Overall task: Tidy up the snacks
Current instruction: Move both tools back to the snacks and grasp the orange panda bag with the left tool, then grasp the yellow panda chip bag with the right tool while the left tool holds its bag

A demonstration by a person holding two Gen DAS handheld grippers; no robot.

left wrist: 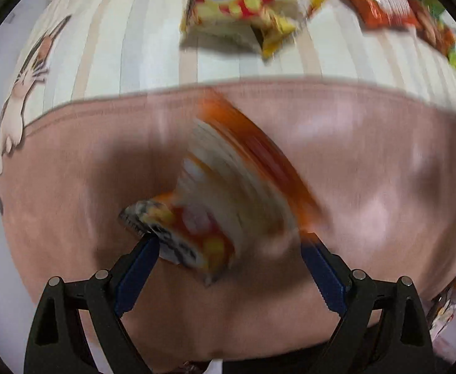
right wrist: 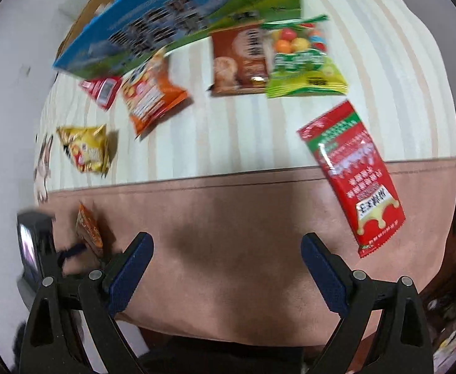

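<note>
We are observing a striped cloth with a pink border [right wrist: 228,205] carrying a scatter of snack packets. In the left wrist view, the left gripper [left wrist: 229,241] is standing with its jaws apart, and an orange-and-white snack packet [left wrist: 228,193] is lying between them, heavily blurred. One corner of the packet is touching the left finger; whether the opposite finger is making contact we cannot tell, so we are treating the packet as not secured.

In the right wrist view, the right gripper [right wrist: 226,243] is hovering over the bare pink border with its jaws apart and holding nothing. A red packet [right wrist: 351,177] is lying near it on the right, straddling the border seam. Farther off we are seeing a yellow packet [right wrist: 86,148], an orange packet [right wrist: 151,92], a brown packet [right wrist: 240,59] and a green candy packet [right wrist: 302,62] overlapping the brown one. A blue printed box [right wrist: 171,21] is standing at the far edge, and we are judging it the likely destination.

Risks we are noting:
- The packet in the left jaws is sitting at an angle; closing on a corner could be letting it twist out or drop.
- The strong blur is suggesting fast motion, which could be throwing a loosely held, slippery film bag clear.
- The brown and green packets are overlapping, so a grasp there could be dragging both.
- The soft cloth could be bunching under a low finger.
</note>
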